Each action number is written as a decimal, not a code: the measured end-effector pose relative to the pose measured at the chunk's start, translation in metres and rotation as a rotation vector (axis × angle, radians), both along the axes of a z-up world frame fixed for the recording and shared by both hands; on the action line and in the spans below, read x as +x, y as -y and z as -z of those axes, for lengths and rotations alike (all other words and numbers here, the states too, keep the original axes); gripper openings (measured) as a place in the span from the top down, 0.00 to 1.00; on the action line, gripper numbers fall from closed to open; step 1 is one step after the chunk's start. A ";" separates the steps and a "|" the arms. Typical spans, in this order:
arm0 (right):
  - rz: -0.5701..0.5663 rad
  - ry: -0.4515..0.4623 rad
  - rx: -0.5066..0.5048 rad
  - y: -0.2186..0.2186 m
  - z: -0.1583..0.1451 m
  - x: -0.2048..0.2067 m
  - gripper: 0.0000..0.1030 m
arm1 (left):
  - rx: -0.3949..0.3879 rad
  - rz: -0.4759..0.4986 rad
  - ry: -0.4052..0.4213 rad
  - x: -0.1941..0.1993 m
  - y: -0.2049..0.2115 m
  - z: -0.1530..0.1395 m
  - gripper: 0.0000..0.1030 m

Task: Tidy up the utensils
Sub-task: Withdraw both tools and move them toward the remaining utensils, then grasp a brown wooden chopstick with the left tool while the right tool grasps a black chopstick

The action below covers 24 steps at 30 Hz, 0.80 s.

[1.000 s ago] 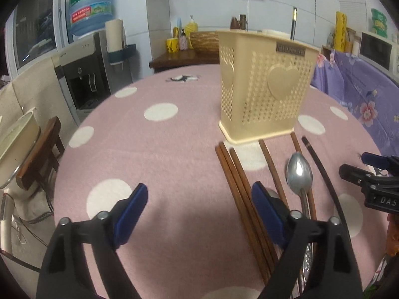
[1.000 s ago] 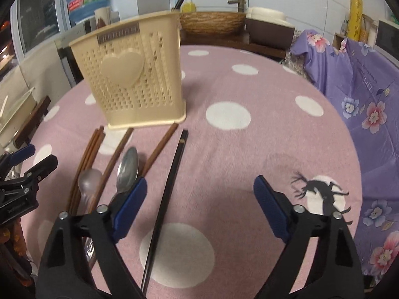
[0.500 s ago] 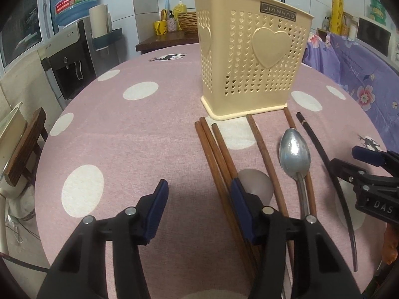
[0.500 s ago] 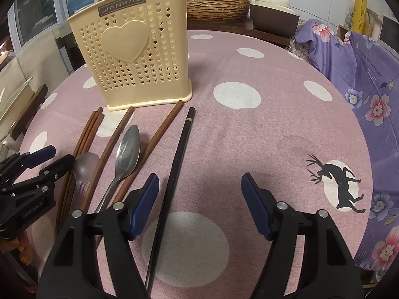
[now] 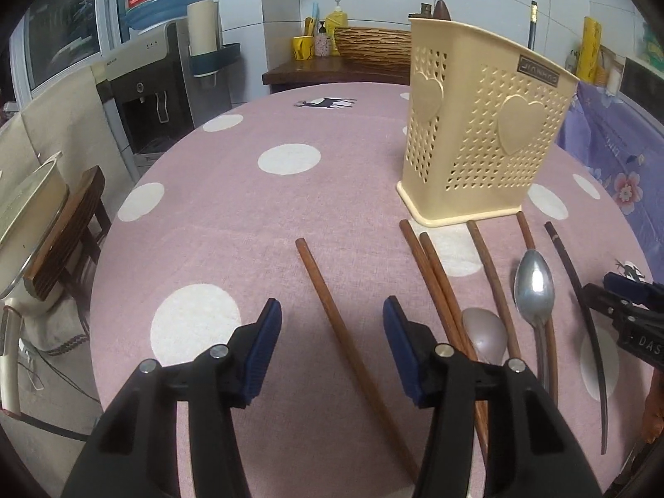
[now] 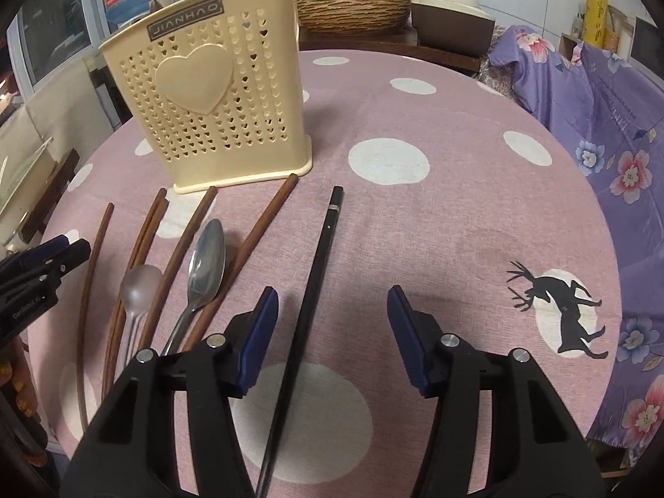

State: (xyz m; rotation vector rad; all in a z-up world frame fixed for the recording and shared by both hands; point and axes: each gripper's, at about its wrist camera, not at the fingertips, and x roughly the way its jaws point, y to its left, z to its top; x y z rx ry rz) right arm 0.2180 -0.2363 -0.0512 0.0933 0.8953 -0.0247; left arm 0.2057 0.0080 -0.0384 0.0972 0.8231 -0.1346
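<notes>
A cream perforated utensil holder (image 5: 485, 133) (image 6: 207, 103) stands on the pink dotted tablecloth. In front of it lie several brown chopsticks (image 5: 435, 265), a metal spoon (image 5: 533, 286) (image 6: 207, 257), a translucent spoon (image 5: 483, 332) (image 6: 139, 282) and a black chopstick (image 6: 319, 274) (image 5: 581, 311). My left gripper (image 5: 332, 344) is open astride a single brown chopstick (image 5: 332, 311) lying apart from the rest, with gaps on both sides. My right gripper (image 6: 332, 332) straddles the black chopstick. Its jaws are closing and the pads do not touch it.
The round table (image 6: 456, 216) drops off at its near edge. A purple flowered cloth (image 6: 614, 133) hangs at the right. A wooden chair (image 5: 66, 245) and a water dispenser (image 5: 153, 95) stand to the left. A counter with a woven basket (image 6: 352, 12) is behind.
Both pairs of jaws have narrowed. One brown chopstick now lies apart, left of its bundle, between the left jaws. The black chopstick now lies between the right jaws.
</notes>
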 end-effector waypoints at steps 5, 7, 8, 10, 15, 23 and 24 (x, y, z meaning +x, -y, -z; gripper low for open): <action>0.028 -0.037 0.075 0.011 0.001 0.016 0.55 | -0.040 -0.037 -0.033 0.014 -0.007 0.002 0.50; 0.032 -0.046 0.083 0.012 0.002 0.022 0.58 | -0.049 -0.056 -0.053 0.021 -0.008 0.003 0.50; 0.037 -0.051 0.082 0.011 0.002 0.026 0.59 | -0.051 -0.067 -0.061 0.023 -0.009 0.004 0.50; 0.040 -0.053 0.081 0.010 0.002 0.031 0.60 | -0.062 -0.087 -0.080 0.029 -0.009 0.005 0.50; 0.050 -0.061 0.058 0.005 0.004 0.041 0.67 | -0.081 -0.117 -0.114 0.040 -0.007 0.010 0.50; 0.061 -0.060 -0.002 -0.003 0.005 0.053 0.82 | -0.064 -0.119 -0.111 0.047 0.001 0.011 0.74; 0.061 -0.059 -0.009 -0.004 0.005 0.054 0.83 | -0.060 -0.119 -0.109 0.048 0.002 0.011 0.76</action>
